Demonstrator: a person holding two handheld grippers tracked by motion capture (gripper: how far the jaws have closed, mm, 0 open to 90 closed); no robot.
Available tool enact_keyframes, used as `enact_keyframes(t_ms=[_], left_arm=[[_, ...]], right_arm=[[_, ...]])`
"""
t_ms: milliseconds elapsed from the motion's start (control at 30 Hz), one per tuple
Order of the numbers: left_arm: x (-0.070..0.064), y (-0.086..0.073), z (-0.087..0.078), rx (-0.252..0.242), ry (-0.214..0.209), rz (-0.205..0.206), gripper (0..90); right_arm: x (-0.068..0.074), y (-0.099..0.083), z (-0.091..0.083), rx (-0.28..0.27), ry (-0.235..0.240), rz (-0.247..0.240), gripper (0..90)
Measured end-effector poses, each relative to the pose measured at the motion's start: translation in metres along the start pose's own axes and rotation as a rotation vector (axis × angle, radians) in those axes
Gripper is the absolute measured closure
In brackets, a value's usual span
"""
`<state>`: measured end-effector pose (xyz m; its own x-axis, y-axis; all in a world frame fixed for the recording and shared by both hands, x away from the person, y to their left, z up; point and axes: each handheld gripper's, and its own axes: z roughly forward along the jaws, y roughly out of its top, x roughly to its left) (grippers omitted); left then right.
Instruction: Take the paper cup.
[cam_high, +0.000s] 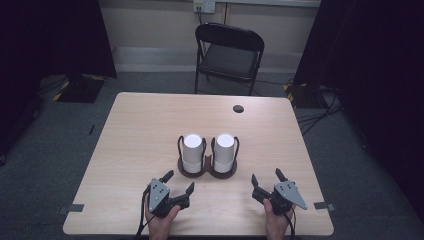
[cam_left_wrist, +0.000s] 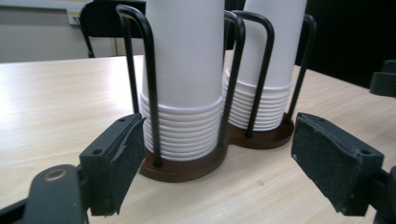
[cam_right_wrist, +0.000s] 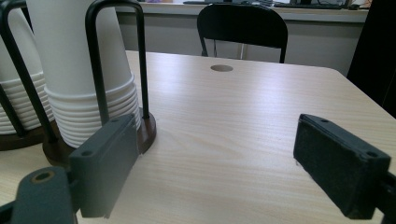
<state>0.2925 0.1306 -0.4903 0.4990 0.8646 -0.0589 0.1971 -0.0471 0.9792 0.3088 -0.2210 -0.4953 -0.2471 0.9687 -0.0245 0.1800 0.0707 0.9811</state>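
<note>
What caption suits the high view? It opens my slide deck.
Both open grippers, left and right, wait near two stacks of white cups in a holder on the table.

black folding chair (cam_high: 229, 52) behind table (cam_high: 140, 125); round cable hole (cam_high: 238, 108) near far edge; wall socket (cam_high: 204, 5) above.

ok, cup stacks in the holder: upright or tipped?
Upright. Both cup stacks stand straight inside the wire holder, rims nested evenly.

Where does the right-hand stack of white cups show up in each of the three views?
High view: right stack of cups, table centre, in the cup holder.
Left gripper view: upper right, behind the other stack.
Right gripper view: upper left, nearest stack.
Shared landmark: black chair beyond the table.
</note>
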Motion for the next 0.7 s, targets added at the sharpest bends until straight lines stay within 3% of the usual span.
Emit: enact_keyframes(t_ms=[367,700], left_arm=[[0.015,0.010,0.000,0.006,-0.028,-0.049,18.7],[0.013,0.021,-0.001,-0.003,-0.054,-0.035,19.7]], right_arm=[[0.001,0.000,0.000,0.005,-0.010,-0.008,14.8],[0.002,0.000,-0.002,-0.004,-0.031,-0.002,17.5]])
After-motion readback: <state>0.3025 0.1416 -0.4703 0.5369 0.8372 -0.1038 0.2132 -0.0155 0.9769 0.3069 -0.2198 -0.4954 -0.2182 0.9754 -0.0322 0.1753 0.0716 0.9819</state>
